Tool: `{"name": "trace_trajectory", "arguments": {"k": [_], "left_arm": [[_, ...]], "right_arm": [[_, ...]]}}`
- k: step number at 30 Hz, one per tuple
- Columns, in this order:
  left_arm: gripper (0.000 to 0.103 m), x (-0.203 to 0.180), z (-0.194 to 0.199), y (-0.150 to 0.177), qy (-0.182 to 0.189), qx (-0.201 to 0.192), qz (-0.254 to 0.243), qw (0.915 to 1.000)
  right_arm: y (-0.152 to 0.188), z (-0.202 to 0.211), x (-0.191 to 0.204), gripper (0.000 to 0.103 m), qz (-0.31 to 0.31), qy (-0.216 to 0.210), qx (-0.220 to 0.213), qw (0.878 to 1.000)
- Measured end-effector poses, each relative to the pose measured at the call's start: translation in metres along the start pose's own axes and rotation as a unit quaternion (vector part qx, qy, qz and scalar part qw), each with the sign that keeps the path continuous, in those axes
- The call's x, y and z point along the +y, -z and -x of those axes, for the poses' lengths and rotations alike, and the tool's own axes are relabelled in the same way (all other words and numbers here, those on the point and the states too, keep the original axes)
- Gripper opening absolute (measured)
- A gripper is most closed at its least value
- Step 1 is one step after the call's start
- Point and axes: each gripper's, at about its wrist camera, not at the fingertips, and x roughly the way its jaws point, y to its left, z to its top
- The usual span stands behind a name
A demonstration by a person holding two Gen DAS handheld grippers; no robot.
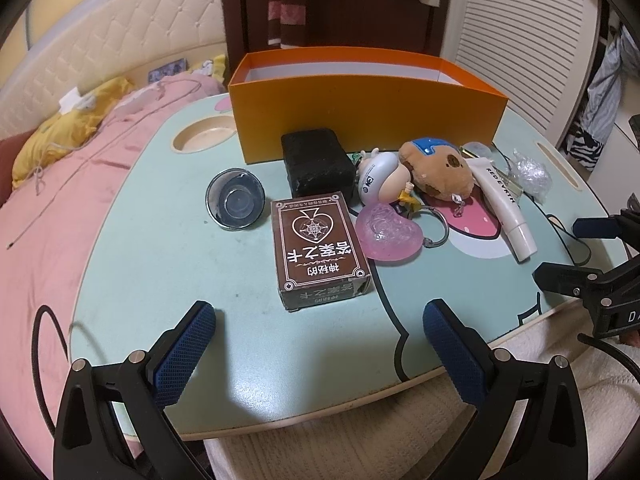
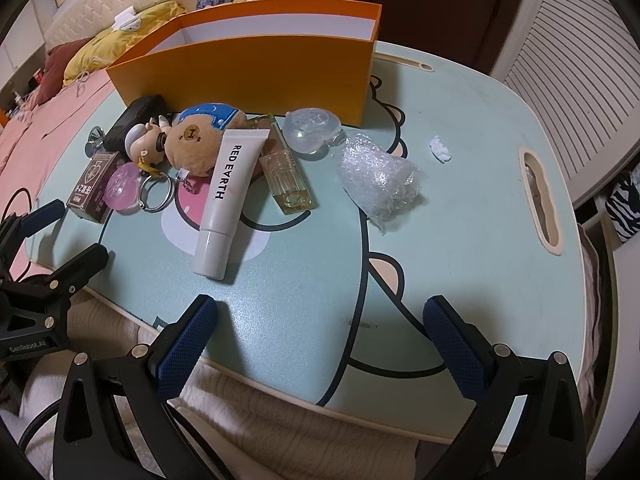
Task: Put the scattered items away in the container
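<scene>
An open orange box (image 1: pixel 360 120) (image 2: pixel 256 68) stands at the back of the pale green lap table (image 1: pixel 200 280) (image 2: pixel 460 200). In front of it lie a brown card box (image 1: pixel 320 248) (image 2: pixel 90 186), a black case (image 1: pixel 318 166), a small glass cup (image 1: pixel 235 200), a pink heart (image 1: pixel 390 234), a toy figure (image 1: pixel 380 180), a brown plush (image 1: pixel 438 168) (image 2: pixel 198 138), a white tube (image 1: pixel 506 208) (image 2: pixel 228 196), a perfume bottle (image 2: pixel 286 176), a clear heart (image 2: pixel 312 126) and bubble wrap (image 2: pixel 378 178). My left gripper (image 1: pixel 320 340) is open and empty before the card box. My right gripper (image 2: pixel 320 340) is open and empty over the near table edge.
A pink bed with yellow pillows (image 1: pixel 60 136) lies to the left. A white paper scrap (image 2: pixel 440 148) and a handle slot (image 2: pixel 540 200) are on the table's right side. A cup recess (image 1: pixel 204 134) is left of the box. A cream blanket (image 2: pixel 260 420) lies under the near edge.
</scene>
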Motion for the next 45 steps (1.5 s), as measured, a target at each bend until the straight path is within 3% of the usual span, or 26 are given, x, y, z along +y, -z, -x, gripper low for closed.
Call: {"name": "trace_trajectory", "arguments": {"k": [10,33,34,36,42,45], "left_arm": [[0.103,0.002,-0.001,-0.001,0.005,-0.002,-0.002,1.0000],[0.103,0.010,0.003,0.003,0.009,-0.002,-0.005,0.9999],[0.103,0.010,0.003,0.003,0.009,-0.002,-0.005,0.9999],[0.103,0.011,0.003,0.004,0.009,-0.002,-0.005,0.9999],[0.103,0.010,0.003,0.003,0.009,-0.003,-0.006,0.9999],[0.103,0.010,0.002,0.003,0.009,-0.003,-0.006,0.9999]], "right_arm": [[-0.031,-0.026,-0.052,0.103,0.003,-0.004,0.001,1.000],[-0.072,-0.068,-0.125,0.103,0.004,-0.004,0.002,1.000],[-0.071,-0.066,-0.121,0.103,0.004,-0.004,0.002,1.000],[-0.048,-0.042,-0.076,0.103,0.003,-0.002,0.001,1.000],[-0.020,-0.022,-0.050,0.103,0.002,0.001,0.001,1.000],[-0.022,-0.023,-0.046,0.103,0.003,0.000,0.001,1.000]]}}
